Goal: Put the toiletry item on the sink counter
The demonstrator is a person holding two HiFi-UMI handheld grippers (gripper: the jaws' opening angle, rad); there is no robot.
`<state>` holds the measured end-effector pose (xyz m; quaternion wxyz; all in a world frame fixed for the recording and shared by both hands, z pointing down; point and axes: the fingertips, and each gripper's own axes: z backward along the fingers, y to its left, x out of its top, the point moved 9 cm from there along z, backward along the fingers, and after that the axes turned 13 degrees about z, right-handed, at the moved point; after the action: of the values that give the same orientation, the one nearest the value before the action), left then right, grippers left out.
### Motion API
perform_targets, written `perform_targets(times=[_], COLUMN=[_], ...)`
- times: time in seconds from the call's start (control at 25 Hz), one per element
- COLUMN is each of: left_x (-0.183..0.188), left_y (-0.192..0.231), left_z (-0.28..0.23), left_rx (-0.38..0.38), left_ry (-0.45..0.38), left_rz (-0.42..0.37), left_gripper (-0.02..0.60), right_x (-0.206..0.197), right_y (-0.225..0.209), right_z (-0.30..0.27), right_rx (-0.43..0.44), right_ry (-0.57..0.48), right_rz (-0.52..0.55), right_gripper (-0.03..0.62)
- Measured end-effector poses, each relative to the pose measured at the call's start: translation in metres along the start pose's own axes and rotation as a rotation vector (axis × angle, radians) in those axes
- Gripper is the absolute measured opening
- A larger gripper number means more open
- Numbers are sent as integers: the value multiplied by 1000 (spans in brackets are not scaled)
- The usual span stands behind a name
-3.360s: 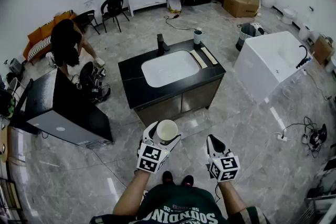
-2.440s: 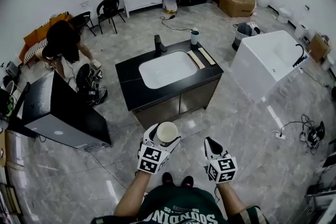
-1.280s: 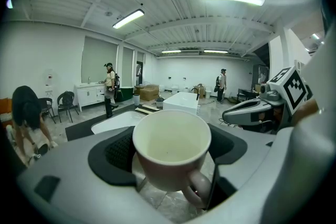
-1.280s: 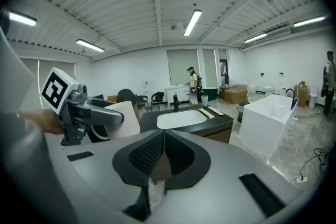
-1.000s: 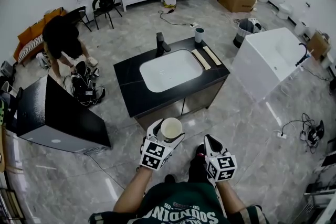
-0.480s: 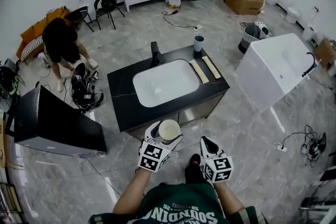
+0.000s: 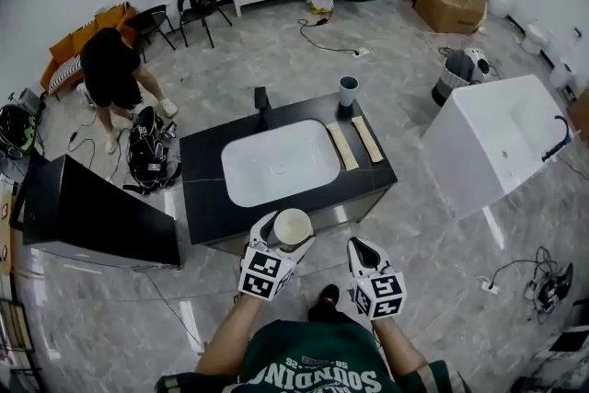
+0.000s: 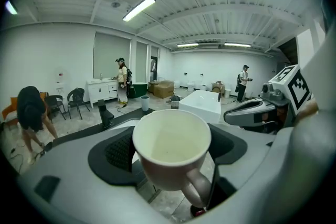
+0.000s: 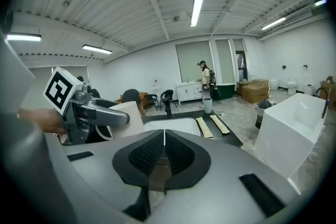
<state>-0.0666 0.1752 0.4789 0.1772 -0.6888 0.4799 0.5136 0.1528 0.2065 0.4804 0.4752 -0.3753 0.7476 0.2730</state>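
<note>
I have both arms stretched forward side by side, low in front of me, at the near edge of the black sink surface (image 7: 198,198). My left gripper (image 7: 287,231) has its jaws clamped on a cream mug (image 8: 171,147). The mug is held upright in the air, not resting on anything. Its mouth is up, the inside is empty, and the handle is turned back toward the gripper's body. My right gripper (image 7: 358,246) sits just beside it, jaws pressed together with nothing between them.
</note>
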Motion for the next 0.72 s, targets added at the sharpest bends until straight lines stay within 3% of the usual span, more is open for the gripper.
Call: perform_targets(times=[0.28,0.72], left_x=[19,34], left_y=[-19,-7], left_z=[-50,-97], left_rx=[53,78], left_ry=[14,14], left_rz=[15,45], left_gripper=[422,422], right_x=[5,4], right_y=[-63,-102], right_z=[-11,-45], right_rx=[49,83], right_ry=[-23,-17], right_rz=[-35,-49], right_gripper=[43,43])
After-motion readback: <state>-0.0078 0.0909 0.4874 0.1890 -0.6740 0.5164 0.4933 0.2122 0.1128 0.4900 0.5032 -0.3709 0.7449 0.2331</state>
